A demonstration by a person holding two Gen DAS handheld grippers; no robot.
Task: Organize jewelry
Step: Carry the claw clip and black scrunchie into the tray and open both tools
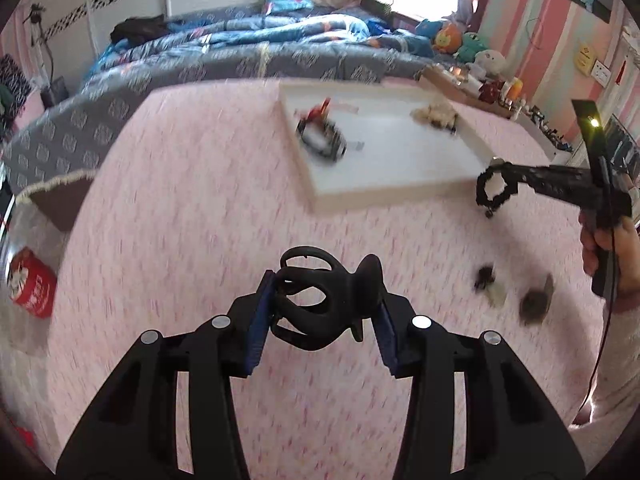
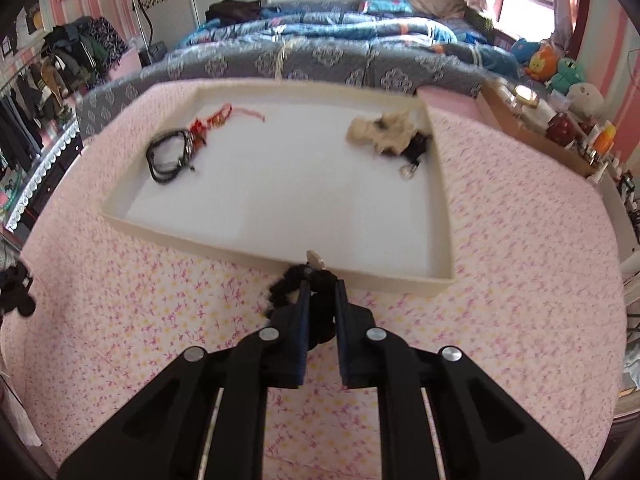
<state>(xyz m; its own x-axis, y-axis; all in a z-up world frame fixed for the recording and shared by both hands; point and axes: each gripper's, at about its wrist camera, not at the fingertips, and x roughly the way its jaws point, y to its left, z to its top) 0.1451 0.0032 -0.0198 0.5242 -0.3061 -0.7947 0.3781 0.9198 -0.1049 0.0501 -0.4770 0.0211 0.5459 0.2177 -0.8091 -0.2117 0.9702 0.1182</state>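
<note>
My left gripper (image 1: 325, 308) is shut on a black hair claw clip (image 1: 308, 264), held above the pink flowered tablecloth (image 1: 180, 220). My right gripper (image 2: 322, 292) is shut on a black fuzzy hair tie (image 2: 286, 288) with a small pale charm, just before the near rim of the white tray (image 2: 280, 250). In the left wrist view the same hair tie (image 1: 486, 196) hangs from the right gripper (image 1: 508, 172) at the tray's corner (image 1: 384, 196). In the tray lie black cord bracelets (image 2: 168, 156), a red string piece (image 2: 216, 118) and a cream fluffy hair tie (image 2: 380, 132).
Two or three small dark pieces (image 1: 486, 276) (image 1: 534, 304) lie on the cloth at the right, near a person's hand (image 1: 600, 248). A red tin (image 1: 34, 284) stands at the left edge. Behind the table is a bed with a blue-grey quilt (image 2: 320, 52); a cluttered shelf (image 2: 560, 128) runs along the right.
</note>
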